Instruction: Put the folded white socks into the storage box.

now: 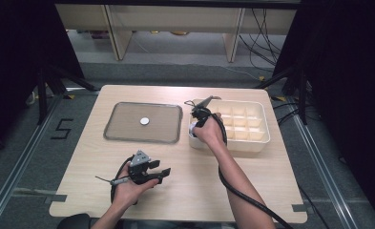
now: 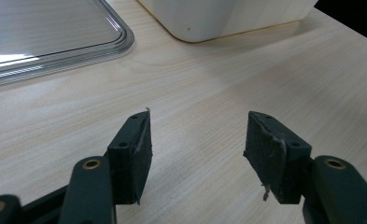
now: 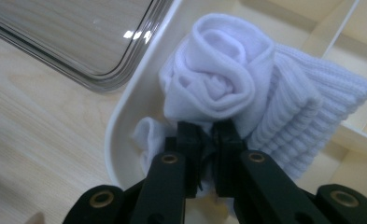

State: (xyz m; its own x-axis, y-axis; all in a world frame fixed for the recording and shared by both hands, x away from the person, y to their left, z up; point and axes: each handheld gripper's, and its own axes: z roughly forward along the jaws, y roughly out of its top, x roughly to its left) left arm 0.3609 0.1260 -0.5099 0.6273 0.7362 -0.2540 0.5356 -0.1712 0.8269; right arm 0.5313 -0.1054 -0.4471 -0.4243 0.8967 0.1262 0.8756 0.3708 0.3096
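- The rolled white sock (image 3: 237,88) sits at the centre of the right gripper view, directly ahead of the right tongs (image 3: 208,135) and touching them, over the near-left corner of the cream divided box (image 3: 125,121); the box is at right of centre in the high view.
- The sock's ribbed length runs off to the right of that frame, across a divider, with the rolled end up and to the left.
- The right tongs are all but closed, pinching a fold of the sock at its lower edge.
- The left tongs (image 2: 197,149), low and left of centre in the high view, hang wide open over the bare desk (image 2: 209,84) and hold nothing.
- The right hand (image 1: 209,131) is at the sock; the left is well apart, nearer the clear tray (image 1: 123,133).
- Judged from this, the next move is to lower or release the sock into a compartment.
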